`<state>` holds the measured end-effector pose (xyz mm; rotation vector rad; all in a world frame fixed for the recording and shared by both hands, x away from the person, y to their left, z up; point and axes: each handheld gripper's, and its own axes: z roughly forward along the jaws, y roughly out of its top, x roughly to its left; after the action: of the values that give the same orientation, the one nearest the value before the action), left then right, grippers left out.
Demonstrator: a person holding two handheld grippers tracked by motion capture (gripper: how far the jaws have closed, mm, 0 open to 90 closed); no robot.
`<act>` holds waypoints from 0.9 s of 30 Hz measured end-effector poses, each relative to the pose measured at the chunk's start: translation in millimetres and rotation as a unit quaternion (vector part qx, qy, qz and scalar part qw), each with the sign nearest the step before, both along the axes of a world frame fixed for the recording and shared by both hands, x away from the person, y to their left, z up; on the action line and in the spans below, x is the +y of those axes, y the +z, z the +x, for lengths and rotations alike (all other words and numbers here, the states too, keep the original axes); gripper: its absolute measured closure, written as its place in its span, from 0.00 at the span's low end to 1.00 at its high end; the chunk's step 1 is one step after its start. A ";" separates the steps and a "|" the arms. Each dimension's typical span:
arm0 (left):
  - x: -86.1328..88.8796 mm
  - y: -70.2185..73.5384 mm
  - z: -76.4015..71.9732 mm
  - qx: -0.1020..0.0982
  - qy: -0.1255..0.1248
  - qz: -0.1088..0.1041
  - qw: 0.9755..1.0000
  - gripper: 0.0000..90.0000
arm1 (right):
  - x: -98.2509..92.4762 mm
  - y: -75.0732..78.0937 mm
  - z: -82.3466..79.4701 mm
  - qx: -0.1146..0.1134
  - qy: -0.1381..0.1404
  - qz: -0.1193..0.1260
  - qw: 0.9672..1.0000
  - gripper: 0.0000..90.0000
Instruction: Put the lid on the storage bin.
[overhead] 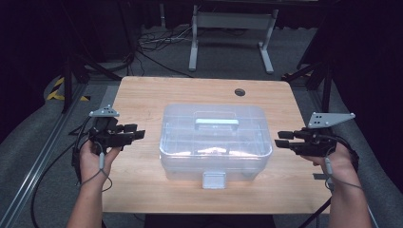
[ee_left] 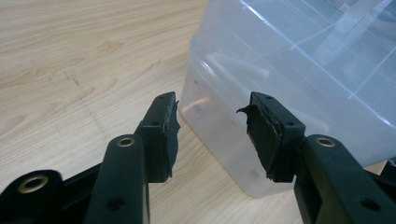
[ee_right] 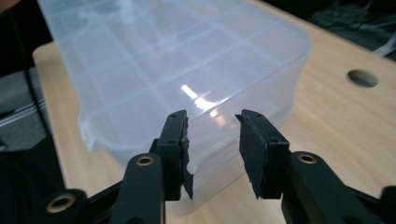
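Observation:
A clear plastic storage box [overhead: 215, 142] with a pale green handle [overhead: 216, 122] on its lid and a front latch [overhead: 214, 180] sits shut in the middle of the wooden table [overhead: 142, 95]. My left gripper [overhead: 139, 131] hovers off the box's left side, open, nothing between its jaws. In the left gripper view the box's rounded corner [ee_left: 219, 107] lies just beyond my gripper [ee_left: 212, 123]. My right gripper [overhead: 281, 139] is held beside the box's right end, open and apart from it. In the right gripper view the box wall [ee_right: 210, 116] shows past the open pads [ee_right: 252, 144].
A round cable hole [overhead: 240, 92] is near the table's far edge. A grey metal stand [overhead: 231, 28] and loose cables lie on the floor behind. Bare tabletop runs along the left, right and far sides of the box.

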<state>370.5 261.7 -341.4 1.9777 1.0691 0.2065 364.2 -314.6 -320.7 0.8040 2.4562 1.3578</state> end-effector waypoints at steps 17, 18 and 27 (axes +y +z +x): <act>3.4 -9.9 1.5 -0.002 0.012 0.008 1.000 0.52 | -27.2 -14.4 20.9 -0.068 -0.158 0.022 0.985 0.45; 3.8 -11.2 2.6 -0.002 0.012 0.010 1.000 0.52 | -29.8 -17.0 22.5 -0.067 -0.168 0.018 0.983 0.44; 7.7 -25.8 9.9 -0.009 0.011 0.008 1.000 0.46 | -48.2 -41.2 36.0 -0.058 -0.219 -0.024 0.974 0.32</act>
<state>380.4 269.3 -367.2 1.9746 1.0813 0.2443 400.2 -362.8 -361.9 1.1357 2.0520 1.1391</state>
